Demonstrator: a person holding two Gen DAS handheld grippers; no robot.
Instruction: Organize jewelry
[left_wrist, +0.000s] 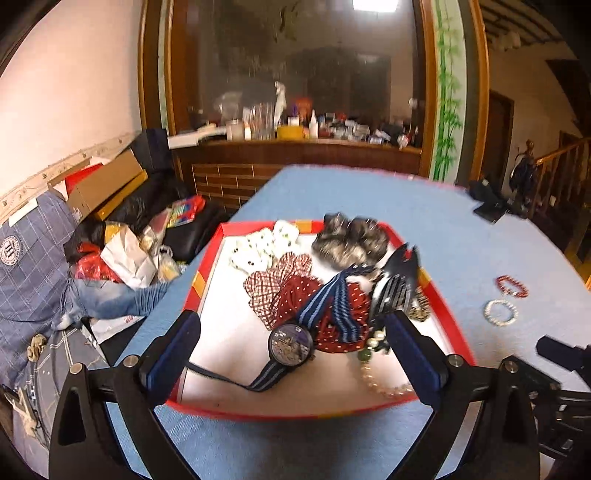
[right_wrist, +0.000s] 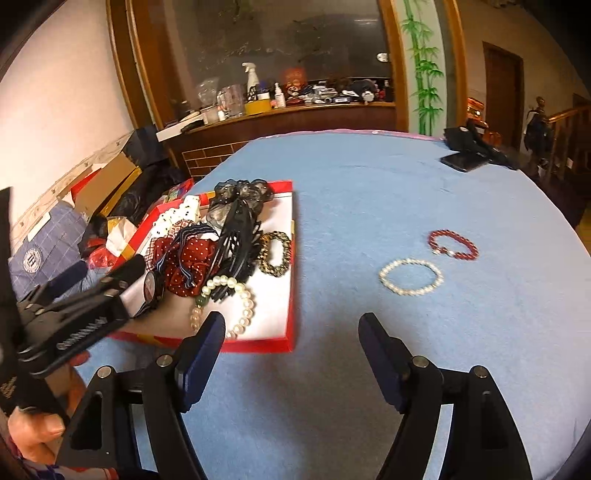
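A red tray (left_wrist: 448, 325) with a white floor holds a heap: a watch (left_wrist: 290, 342) on a blue striped strap, red scrunchies (left_wrist: 332, 306), a black claw clip (left_wrist: 397, 280), a pearl necklace (left_wrist: 384, 384) and a gold-black bracelet (right_wrist: 275, 253). My left gripper (left_wrist: 291, 336) is open, its fingers either side of the watch above the tray. My right gripper (right_wrist: 291, 332) is open and empty over the blue cloth beside the tray's (right_wrist: 291, 280) right rim. A white pearl bracelet (right_wrist: 411, 276) and a red bead bracelet (right_wrist: 453, 244) lie on the cloth to the right.
The round table wears a blue cloth (right_wrist: 369, 184). A black phone stand (right_wrist: 469, 151) sits at its far right edge. Clothes, bags and boxes (left_wrist: 92, 258) pile up left of the table. A cluttered wooden counter (left_wrist: 295, 140) stands behind.
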